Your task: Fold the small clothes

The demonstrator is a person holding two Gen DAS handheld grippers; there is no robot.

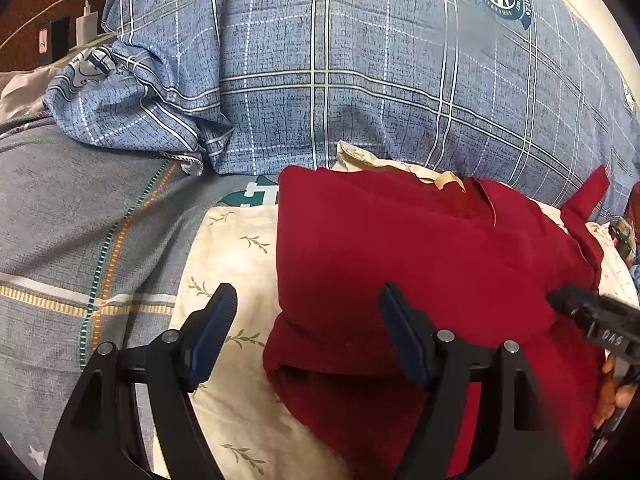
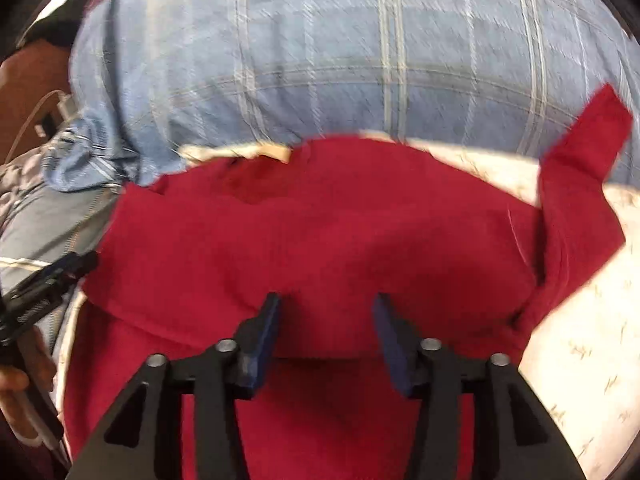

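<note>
A dark red garment lies partly folded on a cream leaf-print pillow. One sleeve sticks up at its far right. My left gripper stands open over the garment's left edge, one pad above the pillow and one above the red cloth. My right gripper hangs open just over the middle of the garment, with nothing pinched between its blue pads. The right wrist view is blurred.
A blue plaid quilt is bunched up behind the pillow. Grey striped bedding spreads to the left. A white charger and cable sit at the far left. A person's hand holds each gripper.
</note>
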